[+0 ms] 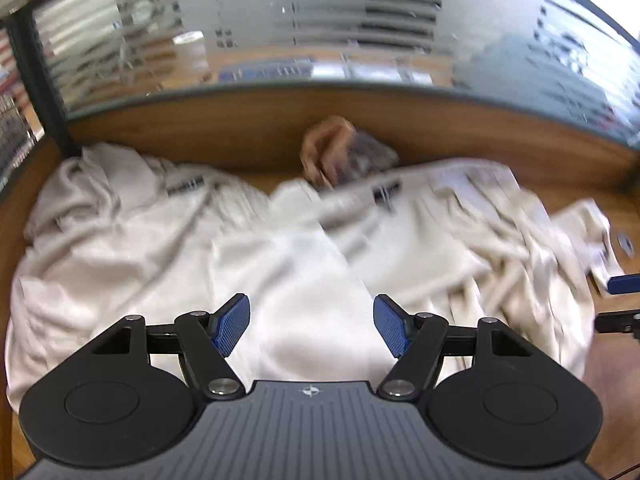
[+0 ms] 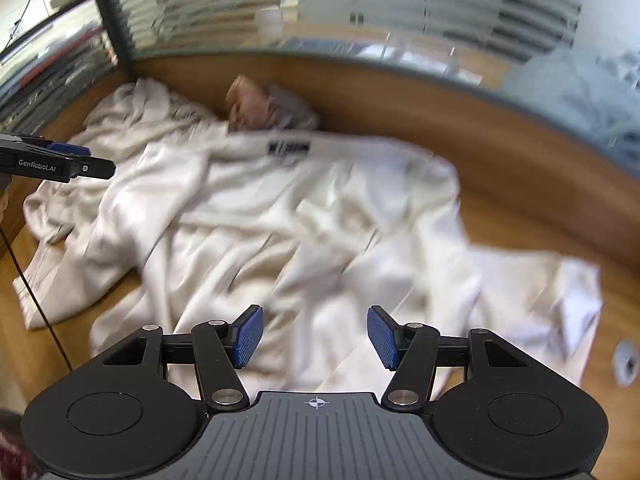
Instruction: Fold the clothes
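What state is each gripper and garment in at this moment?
left gripper: open, empty, over the cloth.
right gripper: open, empty, over the cloth.
cream garments: crumpled, unfolded, spread over the wooden table.
tan and grey bundle: bunched against the table's back wall.

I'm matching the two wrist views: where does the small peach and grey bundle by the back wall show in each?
Left wrist: peach and grey bundle upper centre, behind the cream garment.
Right wrist: bundle upper left of centre.
Shared landmark: the garment's dark label, just below it.
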`<state>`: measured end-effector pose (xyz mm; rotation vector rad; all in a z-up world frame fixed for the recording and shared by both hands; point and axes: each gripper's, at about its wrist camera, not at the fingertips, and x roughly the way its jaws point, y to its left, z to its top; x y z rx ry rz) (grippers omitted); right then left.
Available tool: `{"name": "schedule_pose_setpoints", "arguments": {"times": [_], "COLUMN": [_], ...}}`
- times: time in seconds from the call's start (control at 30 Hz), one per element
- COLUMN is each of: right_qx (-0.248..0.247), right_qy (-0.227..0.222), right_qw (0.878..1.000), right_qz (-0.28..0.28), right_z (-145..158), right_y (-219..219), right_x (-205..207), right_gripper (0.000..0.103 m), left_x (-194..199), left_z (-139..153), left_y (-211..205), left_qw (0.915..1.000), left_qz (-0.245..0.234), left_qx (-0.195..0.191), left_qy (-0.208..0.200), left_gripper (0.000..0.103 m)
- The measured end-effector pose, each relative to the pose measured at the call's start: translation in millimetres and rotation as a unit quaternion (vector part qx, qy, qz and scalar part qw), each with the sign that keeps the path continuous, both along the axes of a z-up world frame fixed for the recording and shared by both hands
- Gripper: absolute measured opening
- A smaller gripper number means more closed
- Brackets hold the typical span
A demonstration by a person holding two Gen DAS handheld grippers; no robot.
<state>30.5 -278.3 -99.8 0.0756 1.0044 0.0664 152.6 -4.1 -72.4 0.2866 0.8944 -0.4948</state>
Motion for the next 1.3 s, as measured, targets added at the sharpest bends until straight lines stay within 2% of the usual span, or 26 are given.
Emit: {"name": "schedule_pose_setpoints", "arguments": {"times": [0.17,0.4,0.6,0.83,0.9,1.0,1.03,1.07,1.1,1.17,1.3], "right_qx": [0.008,0.008,-0.006,-0.017,-0.022,-0.019,-0.015,-0.013,-0.011,-0.013,-0.02], "right_qy": [0.012,0.029,0.054,0.074,0.078,0.086,0.088,0.088,0.088,0.082,0.056], "right_qw": [1.0,0.998,0.997,0.994,0.993,0.993,0.993,0.993,0.993,0.994,0.998], "right_qz": [0.017,0.051,0.063,0.078,0.081,0.081,0.08,0.078,0.076,0.067,0.038], "right_z": [-16.5,-42.1,-67.0,-81.4,-84.0,-87.1,-87.4,-86.8,-85.9,-80.6,-59.2], "right_y": [29.8,55.8,62.6,66.3,68.1,68.3,67.6,67.0,66.4,64.1,50.4], "right_x": [-18.2,-21.6,-14.5,-14.3,-14.5,-14.3,-14.3,-14.7,-15.2,-17.7,-30.9], "right_gripper": [0.06,0.06,0.06,0.06,0.059,0.038,0.026,0.02,0.009,0.005,0.004], "left_x": [-30.7,-62.4,-69.2,-68.7,-68.5,-71.6,-72.8,-73.7,-75.1,-78.5,-81.0], "left_z": [-16.7,-53.5,-82.5,-96.5,-100.2,-104.7,-106.4,-107.7,-106.9,-102.1,-78.3], "left_y": [1.2,0.6,-6.4,-19.1,-21.8,-25.3,-26.5,-27.2,-26.4,-23.3,-7.5], "left_qw": [0.9997,0.9978,0.9959,0.9948,0.9949,0.9946,0.9943,0.9939,0.9942,0.9955,0.9984], "left_qz": [-0.016,-0.057,-0.071,-0.082,-0.077,-0.081,-0.084,-0.086,-0.084,-0.077,-0.047], "left_qx": [-0.002,0.007,0.019,0.022,0.023,0.027,0.031,0.034,0.034,0.035,0.026], "left_qy": [0.017,0.034,0.052,0.056,0.061,0.058,0.058,0.061,0.057,0.042,0.016], "left_gripper": [0.074,0.074,0.074,0.072,0.066,0.045,0.025,0.008,0.003,0.001,0.001]}}
